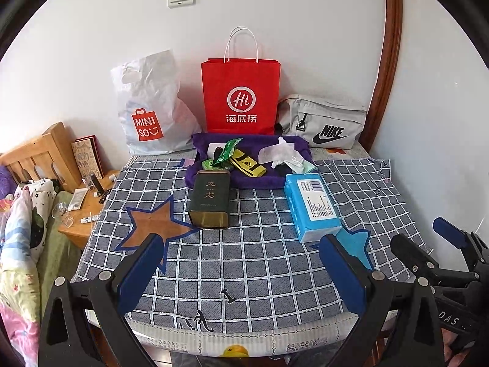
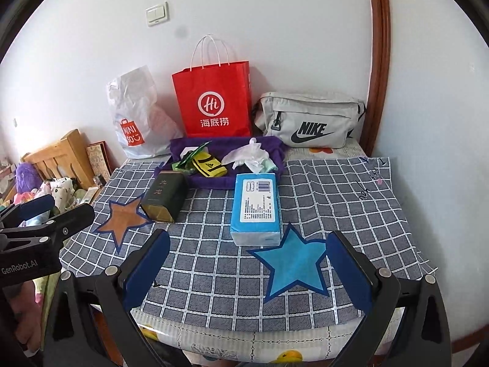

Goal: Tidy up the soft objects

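A blue tissue pack point(image 1: 310, 206) point(image 2: 256, 208) lies on the checked cloth point(image 1: 244, 260) point(image 2: 214, 275), right of a dark green tea tin point(image 1: 210, 199) point(image 2: 163, 196). Behind them a purple cloth tray point(image 1: 211, 180) point(image 2: 214, 148) holds a yellow sock point(image 1: 247, 166) point(image 2: 209, 165), green packets point(image 1: 226, 151) and a crumpled white plastic glove point(image 1: 279, 151) point(image 2: 247, 153). My left gripper point(image 1: 241, 250) is open and empty above the cloth's front. My right gripper point(image 2: 249, 253) is open and empty, just in front of the tissue pack.
A red paper bag point(image 1: 240, 94) point(image 2: 214, 101), a white Miniso bag point(image 1: 149, 110) point(image 2: 134, 116) and a grey Nike pouch point(image 1: 327, 122) point(image 2: 308, 120) stand against the wall. A brown star point(image 1: 156, 226) point(image 2: 123, 217) and a blue star point(image 2: 293, 263) mark the cloth. A bedside table point(image 1: 85, 205) stands left.
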Demonstrator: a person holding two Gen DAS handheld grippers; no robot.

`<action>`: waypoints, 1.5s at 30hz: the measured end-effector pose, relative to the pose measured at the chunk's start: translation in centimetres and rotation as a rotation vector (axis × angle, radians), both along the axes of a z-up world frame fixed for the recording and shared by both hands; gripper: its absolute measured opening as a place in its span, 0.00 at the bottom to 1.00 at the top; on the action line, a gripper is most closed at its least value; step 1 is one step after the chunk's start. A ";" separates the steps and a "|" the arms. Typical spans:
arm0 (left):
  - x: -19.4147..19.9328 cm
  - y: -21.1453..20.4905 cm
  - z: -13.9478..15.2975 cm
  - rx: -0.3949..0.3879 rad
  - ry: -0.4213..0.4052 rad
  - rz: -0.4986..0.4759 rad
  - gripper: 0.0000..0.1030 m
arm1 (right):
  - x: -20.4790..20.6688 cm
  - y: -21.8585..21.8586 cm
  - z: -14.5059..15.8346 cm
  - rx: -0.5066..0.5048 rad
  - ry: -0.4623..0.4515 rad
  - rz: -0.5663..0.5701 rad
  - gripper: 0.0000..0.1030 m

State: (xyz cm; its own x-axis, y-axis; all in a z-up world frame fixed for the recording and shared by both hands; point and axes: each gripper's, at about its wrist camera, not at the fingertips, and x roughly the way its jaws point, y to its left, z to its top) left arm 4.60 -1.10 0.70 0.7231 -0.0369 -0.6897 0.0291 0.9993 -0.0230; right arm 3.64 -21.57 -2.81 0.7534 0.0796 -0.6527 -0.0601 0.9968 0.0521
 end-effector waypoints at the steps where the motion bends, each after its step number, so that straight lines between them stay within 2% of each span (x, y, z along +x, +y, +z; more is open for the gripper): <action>1: 0.0 0.0 0.0 0.001 0.000 0.001 0.99 | 0.0 0.1 0.0 -0.002 0.000 0.001 0.98; 45: -0.7 0.8 -0.1 -0.003 0.002 0.008 0.99 | -0.8 0.8 0.2 -0.005 -0.007 0.015 0.98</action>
State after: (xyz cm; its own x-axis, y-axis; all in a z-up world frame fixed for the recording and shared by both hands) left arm 3.90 -0.33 0.60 0.7217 -0.0328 -0.6914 0.0207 0.9995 -0.0259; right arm 2.84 -20.76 -2.62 0.7568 0.0876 -0.6478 -0.0752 0.9961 0.0468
